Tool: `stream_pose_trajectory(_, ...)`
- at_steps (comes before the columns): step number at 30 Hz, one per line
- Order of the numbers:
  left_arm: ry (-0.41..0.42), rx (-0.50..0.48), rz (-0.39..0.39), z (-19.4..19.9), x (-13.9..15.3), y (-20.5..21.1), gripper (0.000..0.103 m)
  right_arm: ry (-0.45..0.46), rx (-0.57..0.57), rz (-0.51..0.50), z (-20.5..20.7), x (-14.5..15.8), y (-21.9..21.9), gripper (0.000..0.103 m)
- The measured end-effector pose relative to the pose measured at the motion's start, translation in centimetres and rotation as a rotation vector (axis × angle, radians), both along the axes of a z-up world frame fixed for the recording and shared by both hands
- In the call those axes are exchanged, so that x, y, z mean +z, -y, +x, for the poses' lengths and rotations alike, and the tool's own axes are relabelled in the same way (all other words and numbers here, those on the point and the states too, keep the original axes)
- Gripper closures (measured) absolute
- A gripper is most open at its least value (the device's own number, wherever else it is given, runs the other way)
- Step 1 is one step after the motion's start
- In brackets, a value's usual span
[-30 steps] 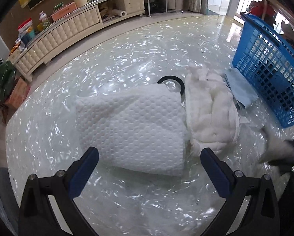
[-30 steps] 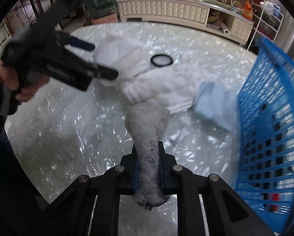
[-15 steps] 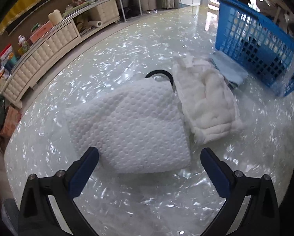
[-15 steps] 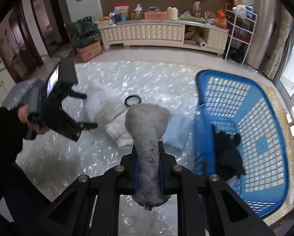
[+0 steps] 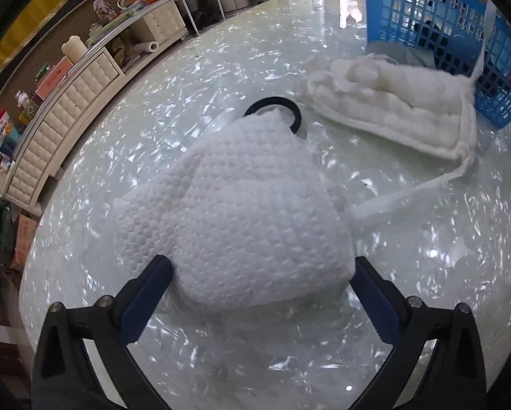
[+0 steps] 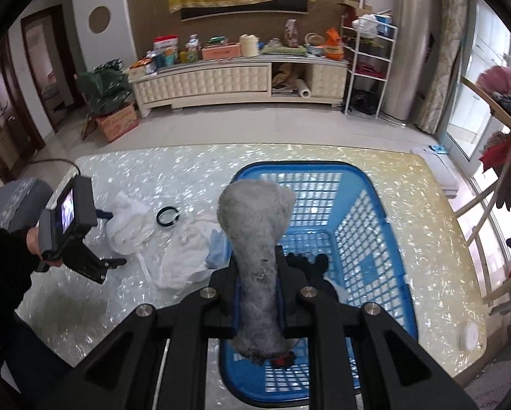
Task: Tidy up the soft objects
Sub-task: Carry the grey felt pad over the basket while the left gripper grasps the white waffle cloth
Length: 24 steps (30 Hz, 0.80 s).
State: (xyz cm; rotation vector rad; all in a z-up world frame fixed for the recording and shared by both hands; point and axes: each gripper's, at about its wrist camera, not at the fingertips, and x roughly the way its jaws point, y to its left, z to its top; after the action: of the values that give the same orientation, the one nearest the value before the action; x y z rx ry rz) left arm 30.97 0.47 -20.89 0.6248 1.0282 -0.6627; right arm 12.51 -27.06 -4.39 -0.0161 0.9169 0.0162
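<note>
My right gripper is shut on a grey fuzzy soft piece and hangs above the blue laundry basket, which holds a dark item. My left gripper stands open low over the table, its blue pads on either side of the near edge of a white textured cloth. In the right wrist view that left gripper sits at the left, held in a hand. A white quilted cloth and a light blue cloth lie beside the basket.
A black ring lies partly under the white cloth. The shiny table carries everything. A cream sideboard with clutter and a white wire shelf stand along the far wall. Clothes hang at the right.
My right gripper rose and swung right with the grey piece, from over the table to above the basket. My left gripper sank and rolled toward the white textured cloth, staying open.
</note>
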Motion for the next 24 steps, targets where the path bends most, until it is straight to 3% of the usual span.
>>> stream_pose_trajectory(3,0.000,0.003,-0.002,0.6,-0.1,0.2,0.000,-0.004,-0.007,0.059,-0.1,-0.1,0.5,0.089)
stream_pose_trajectory(10,-0.025,0.016,-0.027,1.8,-0.2,0.3,0.002,-0.013,-0.032,0.062,-0.7,-0.5,0.6,0.089)
stream_pose_trajectory(12,-0.028,0.019,-0.030,1.8,-0.1,0.3,0.011,-0.022,-0.046,0.063,-0.8,-0.6,0.9,0.089)
stream_pose_trajectory(14,-0.026,0.022,-0.040,1.8,0.0,0.2,0.030,-0.034,-0.055,0.066,-1.1,-0.9,1.1,0.089)
stream_pose_trajectory(18,0.006,0.037,-0.048,2.1,0.6,-0.1,0.045,-0.057,-0.077,0.076,-1.4,-1.3,1.7,0.089)
stream_pose_trajectory(20,0.017,0.039,-0.051,2.1,0.6,-0.2,0.067,-0.073,-0.091,0.081,-1.5,-1.7,2.0,0.089)
stream_pose_trajectory(22,0.048,0.051,-0.050,2.1,0.7,-0.3,0.076,-0.092,-0.110,0.078,-1.4,-2.2,2.4,0.088)
stream_pose_trajectory(24,0.050,0.070,-0.079,2.1,0.9,-0.5,0.078,-0.109,-0.127,0.074,-1.2,-2.6,2.7,0.088)
